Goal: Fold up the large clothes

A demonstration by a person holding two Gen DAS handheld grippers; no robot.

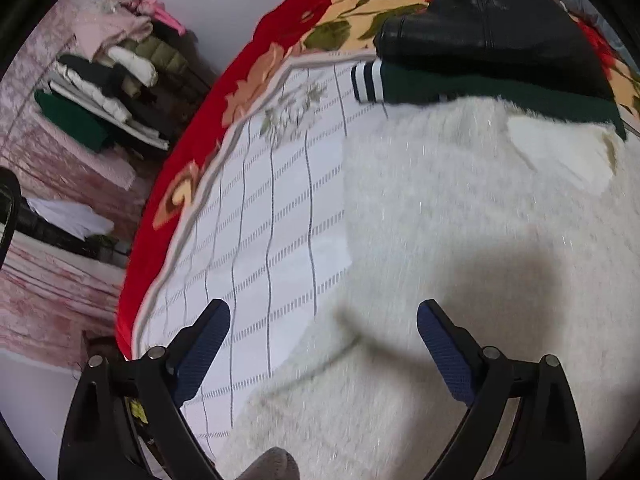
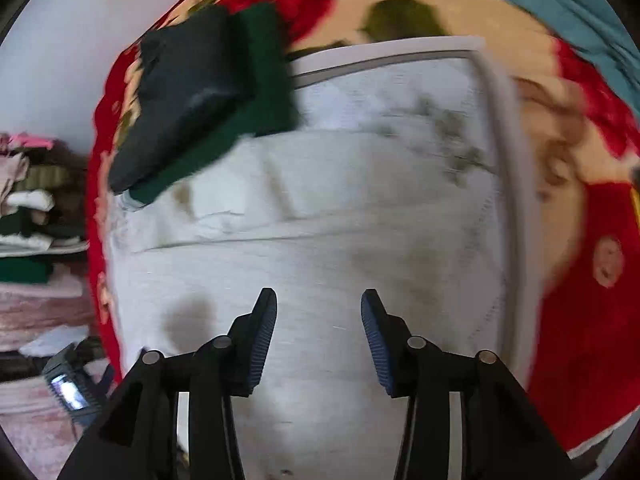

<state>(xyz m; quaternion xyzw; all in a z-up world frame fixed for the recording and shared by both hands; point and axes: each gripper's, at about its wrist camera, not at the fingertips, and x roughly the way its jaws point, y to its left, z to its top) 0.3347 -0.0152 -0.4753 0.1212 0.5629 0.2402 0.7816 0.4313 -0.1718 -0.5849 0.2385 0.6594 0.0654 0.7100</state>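
Observation:
A large white fuzzy garment [image 1: 460,240] lies spread on a white checked sheet [image 1: 272,208] on the bed. It also shows in the right wrist view [image 2: 312,248], with a fold line across it. My left gripper [image 1: 323,320] is open and empty, hovering over the garment's left edge. My right gripper [image 2: 319,312] is open and empty above the garment's near part. Both views are blurred by motion.
A folded black garment [image 1: 492,28] lies on a folded dark green one [image 1: 480,88] at the far side of the bed; the stack shows in the right wrist view [image 2: 192,92]. A red floral blanket [image 1: 208,128] covers the bed. A pile of clothes [image 1: 116,80] sits off to the left.

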